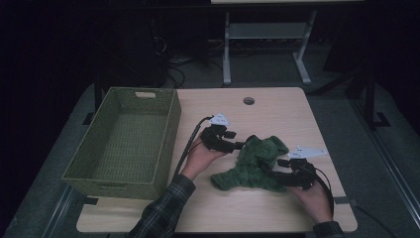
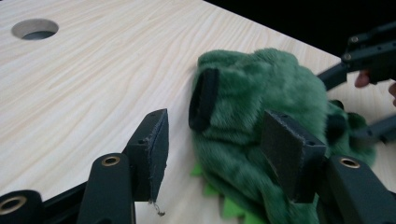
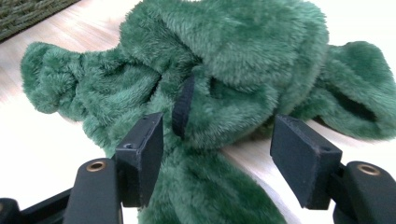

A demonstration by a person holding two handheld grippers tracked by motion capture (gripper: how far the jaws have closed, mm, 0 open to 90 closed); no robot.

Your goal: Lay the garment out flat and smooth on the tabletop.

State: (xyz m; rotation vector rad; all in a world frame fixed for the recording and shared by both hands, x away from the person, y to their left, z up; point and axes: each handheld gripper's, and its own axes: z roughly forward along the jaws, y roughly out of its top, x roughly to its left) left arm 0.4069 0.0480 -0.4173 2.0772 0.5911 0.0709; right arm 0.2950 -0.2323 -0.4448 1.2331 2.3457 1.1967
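On table, L+R grippers open at green plush.

Dim room — grey floor.

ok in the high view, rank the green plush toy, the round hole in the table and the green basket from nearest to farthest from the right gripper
1. Green plush toy, right at the right gripper, just to its left.
2. Round hole, farther back, near the table's far edge.
3. Green basket, across on the table's left side.

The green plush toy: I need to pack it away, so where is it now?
In the high view the green plush toy lies on the table's right half, between the left tool and right tool, right of the basket.
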